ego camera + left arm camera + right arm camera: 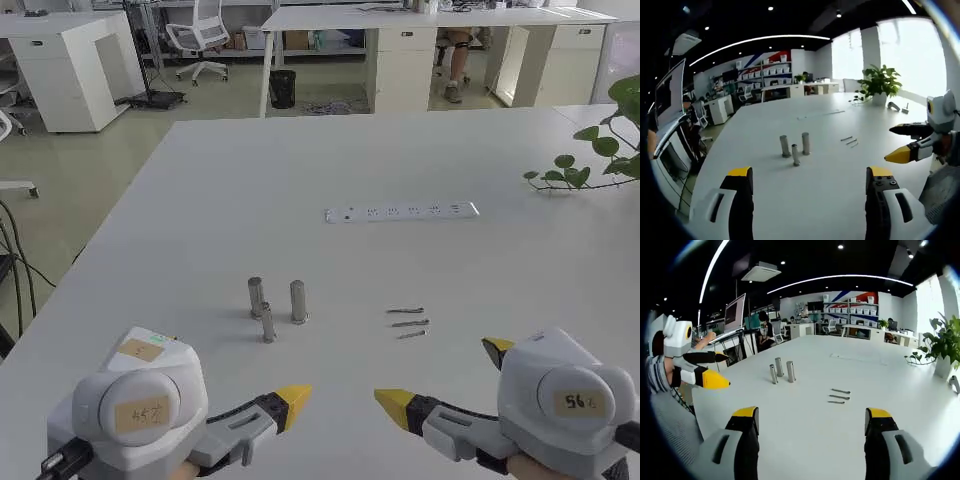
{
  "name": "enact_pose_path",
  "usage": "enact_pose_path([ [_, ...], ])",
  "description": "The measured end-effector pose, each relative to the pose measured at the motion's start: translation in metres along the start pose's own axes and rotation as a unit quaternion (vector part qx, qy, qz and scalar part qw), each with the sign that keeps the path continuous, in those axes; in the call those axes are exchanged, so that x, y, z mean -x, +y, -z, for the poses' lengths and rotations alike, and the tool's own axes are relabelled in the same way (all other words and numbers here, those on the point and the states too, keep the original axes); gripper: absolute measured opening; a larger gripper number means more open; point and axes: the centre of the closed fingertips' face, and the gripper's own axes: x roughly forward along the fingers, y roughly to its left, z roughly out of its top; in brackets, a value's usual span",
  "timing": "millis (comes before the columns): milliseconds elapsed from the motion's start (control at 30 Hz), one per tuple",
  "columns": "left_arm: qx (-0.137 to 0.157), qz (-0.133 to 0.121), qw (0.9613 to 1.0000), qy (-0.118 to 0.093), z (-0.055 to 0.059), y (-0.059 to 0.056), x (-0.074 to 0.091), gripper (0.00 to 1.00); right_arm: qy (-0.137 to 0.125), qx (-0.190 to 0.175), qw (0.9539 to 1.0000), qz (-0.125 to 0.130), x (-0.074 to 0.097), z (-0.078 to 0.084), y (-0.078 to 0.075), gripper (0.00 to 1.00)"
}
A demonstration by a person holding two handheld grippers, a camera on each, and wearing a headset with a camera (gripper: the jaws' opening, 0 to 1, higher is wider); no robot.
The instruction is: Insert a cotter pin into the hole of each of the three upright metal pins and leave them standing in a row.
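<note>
Three upright metal pins (298, 301) stand in a tight cluster on the white table (400, 150), bare at their tops. They also show mid-table in the left gripper view (796, 155) and the right gripper view (779, 367). To their right lie three cotter pins (410, 323), loose and side by side (839, 397) (850, 140). My left gripper (270, 410) hovers open near the table's front edge, left of the pins, holding nothing (810, 172). My right gripper (443, 375) is open beside it, in front of the cotter pins, also holding nothing (812, 413).
A white power strip (402, 212) lies farther back on the table. A potted plant (600, 160) trails leaves over the right edge. Desks, a bin and an office chair stand beyond the table's far edge. Bare tabletop surrounds the pins.
</note>
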Motion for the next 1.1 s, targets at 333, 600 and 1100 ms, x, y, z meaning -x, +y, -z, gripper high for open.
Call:
enact_pose_path([
  [333,-0.002,-0.008,1.0,-0.001,-0.0014,0.0039,0.002,0.91,0.0,0.003,1.0,0.001,-0.0002,-0.0001,-0.0003,0.84],
  [600,-0.003,-0.01,0.9999,-0.002,-0.0043,0.0051,0.003,0.91,-0.009,0.001,1.0,0.004,0.0012,-0.0044,-0.0026,0.81],
  [1100,0.002,-0.012,0.9999,-0.004,-0.0044,0.0077,0.0067,0.92,-0.015,0.001,0.9999,-0.002,0.0033,-0.0086,0.0011,0.74],
])
